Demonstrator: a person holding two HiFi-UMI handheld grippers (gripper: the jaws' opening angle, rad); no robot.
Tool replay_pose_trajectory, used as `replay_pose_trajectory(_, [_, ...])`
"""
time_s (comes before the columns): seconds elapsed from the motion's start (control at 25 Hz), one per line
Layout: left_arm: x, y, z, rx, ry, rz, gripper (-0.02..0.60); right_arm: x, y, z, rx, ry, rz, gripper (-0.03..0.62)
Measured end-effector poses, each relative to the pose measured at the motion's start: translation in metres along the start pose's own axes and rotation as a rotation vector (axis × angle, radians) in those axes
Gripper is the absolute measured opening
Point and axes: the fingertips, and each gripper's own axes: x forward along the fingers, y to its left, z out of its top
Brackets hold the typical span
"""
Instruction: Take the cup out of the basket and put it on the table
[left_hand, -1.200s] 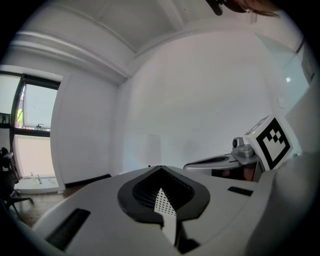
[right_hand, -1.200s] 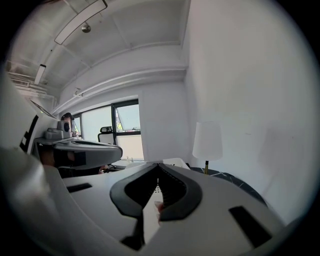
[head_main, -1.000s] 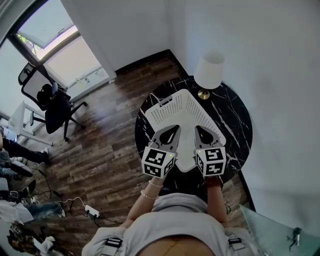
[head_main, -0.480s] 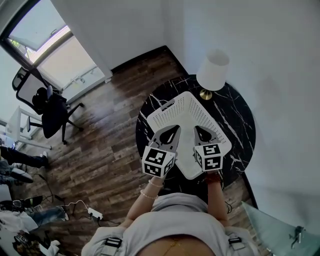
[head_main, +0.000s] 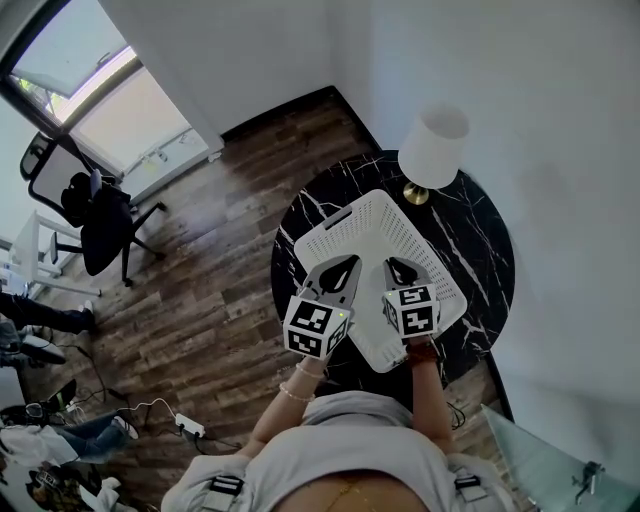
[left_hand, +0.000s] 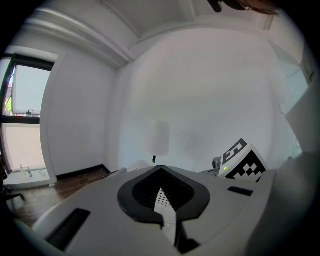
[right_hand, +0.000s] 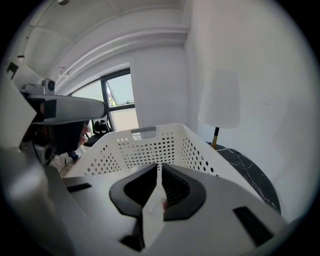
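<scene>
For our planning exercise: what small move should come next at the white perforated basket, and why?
Probably open the right gripper and raise it: it and the left gripper are both shut on the near rim of the white perforated plastic basket, so neither can reach inside, where no cup shows.

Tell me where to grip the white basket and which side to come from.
On the basket, grip the thin top edge of the near wall, coming down from the person's side. The walls stand upright and the top is open, so a jaw fits each side. The left gripper and right gripper are shut there. The handle slot is in the far wall.
</scene>
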Motion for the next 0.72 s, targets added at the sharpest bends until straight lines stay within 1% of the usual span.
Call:
replay_pose_trajectory(0.12, [0.004, 0.004, -0.003, -0.009, 0.008, -0.001, 0.005, 0.009, -0.003, -0.010, 0.007, 0.038, -0.001, 0.016])
replay_pose_trajectory(0.16, [0.005, 0.006, -0.003, -0.011, 0.009, 0.001, 0.005, 0.011, -0.004, -0.014, 0.010, 0.051, 0.000, 0.025])
replay_pose_trajectory(0.24, [0.007, 0.009, -0.004, -0.016, 0.013, 0.005, 0.005, 0.018, -0.005, -0.020, 0.016, 0.077, 0.005, 0.068])
replay_pose_trajectory(0.28, [0.008, 0.010, -0.005, -0.019, 0.015, 0.006, 0.005, 0.020, -0.006, -0.023, 0.018, 0.090, 0.009, 0.074])
replay_pose_trajectory(0.72, [0.014, 0.019, -0.010, -0.044, 0.020, 0.015, 0.005, 0.044, -0.005, -0.059, 0.011, 0.231, 0.045, 0.100])
